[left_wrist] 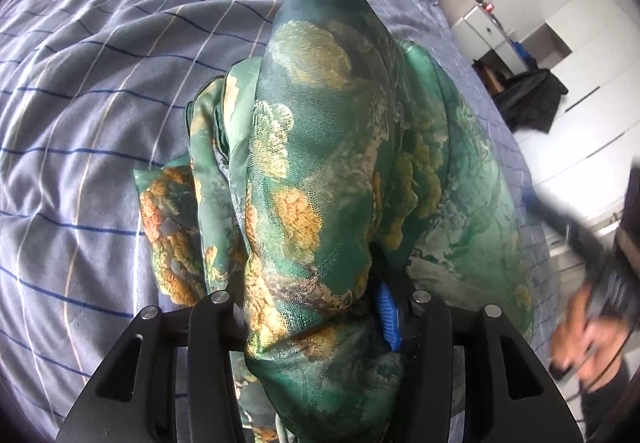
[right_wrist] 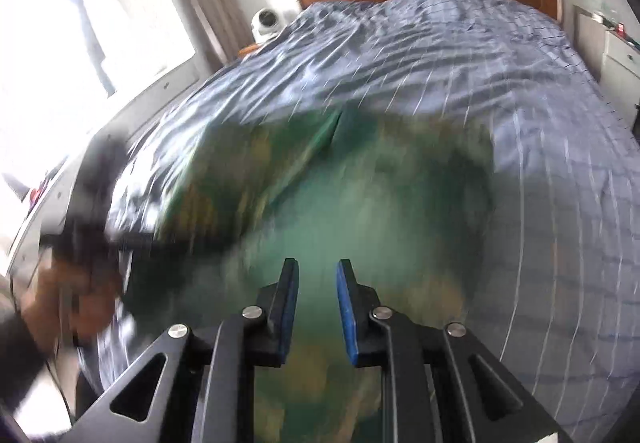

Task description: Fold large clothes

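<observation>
Glossy green satin garment with gold and orange floral print, bunched on the blue checked bedspread

It is crumpled into a tall, draped ridge with loose folds spilling to either side, its near end raised off the bedspread and its far end pointing toward the head of the bedspread; the right wrist view shows it only as a green blur.

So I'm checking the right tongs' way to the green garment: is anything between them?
Nothing visible: the right tongs hang open just above the green garment, only air between.
</observation>
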Demonstrator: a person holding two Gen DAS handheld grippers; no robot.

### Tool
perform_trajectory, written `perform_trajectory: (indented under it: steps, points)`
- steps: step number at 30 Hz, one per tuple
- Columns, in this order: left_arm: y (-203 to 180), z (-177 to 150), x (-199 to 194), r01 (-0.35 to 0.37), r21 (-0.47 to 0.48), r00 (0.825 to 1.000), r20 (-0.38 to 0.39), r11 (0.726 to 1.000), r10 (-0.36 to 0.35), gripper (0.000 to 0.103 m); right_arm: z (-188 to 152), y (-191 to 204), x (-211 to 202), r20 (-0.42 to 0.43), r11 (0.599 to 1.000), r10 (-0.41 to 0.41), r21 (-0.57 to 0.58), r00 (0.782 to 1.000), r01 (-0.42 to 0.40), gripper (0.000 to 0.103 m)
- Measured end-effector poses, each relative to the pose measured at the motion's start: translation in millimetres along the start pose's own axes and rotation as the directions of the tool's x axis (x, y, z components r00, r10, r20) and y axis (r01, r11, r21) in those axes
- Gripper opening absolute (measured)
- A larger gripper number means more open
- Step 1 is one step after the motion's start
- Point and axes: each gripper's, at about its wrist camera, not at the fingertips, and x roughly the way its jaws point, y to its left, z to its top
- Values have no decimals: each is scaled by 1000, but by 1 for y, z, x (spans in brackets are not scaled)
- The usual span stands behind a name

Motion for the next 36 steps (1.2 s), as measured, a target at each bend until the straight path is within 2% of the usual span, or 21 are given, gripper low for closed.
perform_trajectory:
  steps: [3, 6, 9, 14, 18, 20, 22, 25, 28, 31, 36]
  points:
    - [-4, -1, 1, -20, 11, 1000, -1, 1000, 20, 48, 36, -8, 19, 35, 999, -47, 16, 998, 46, 21]
    - [-11, -2, 2, -54, 33, 999, 1, 998, 54, 49, 56, -23, 59, 13, 996, -64, 69, 998, 63, 21]
    - [-15, -4, 9, -93, 60, 996, 2, 994, 94, 49, 44, -42, 118, -112, 990, -68, 113, 991, 80, 20]
    - [-15, -4, 15, -96, 49, 995, 9, 994, 96, 51, 34, -54, 127, -72, 990, -55, 130, 996, 64, 20]
    - [-15, -6, 13, -109, 59, 994, 11, 992, 109, 52, 35, -51, 110, -61, 989, -50, 139, 997, 58, 20]
    - [-14, -6, 12, -115, 58, 993, 13, 992, 114, 52, 35, -43, 84, -38, 991, -22, 135, 999, 27, 20]
    - [-14, -6, 13, -110, 53, 994, 10, 993, 110, 52, 22, -30, 51, -8, 996, 9, 86, 1000, -8, 21]
    - [-13, -5, 14, -102, 47, 995, 7, 994, 102, 52, -11, -14, 13, 4, 1000, 9, 3, 1000, -9, 21]
    - [-12, -6, 13, -101, 46, 995, 7, 994, 101, 53, -55, -2, -17, 7, 999, -4, -45, 1000, 4, 22]
    - [-12, -6, 14, -102, 46, 995, 6, 994, 101, 53, -91, 6, -34, 62, 996, -55, -72, 997, 59, 22]
    - [-11, -5, 13, -104, 46, 995, 7, 994, 103, 53, -92, 6, -50, 138, 995, -102, -6, 985, 104, 22]
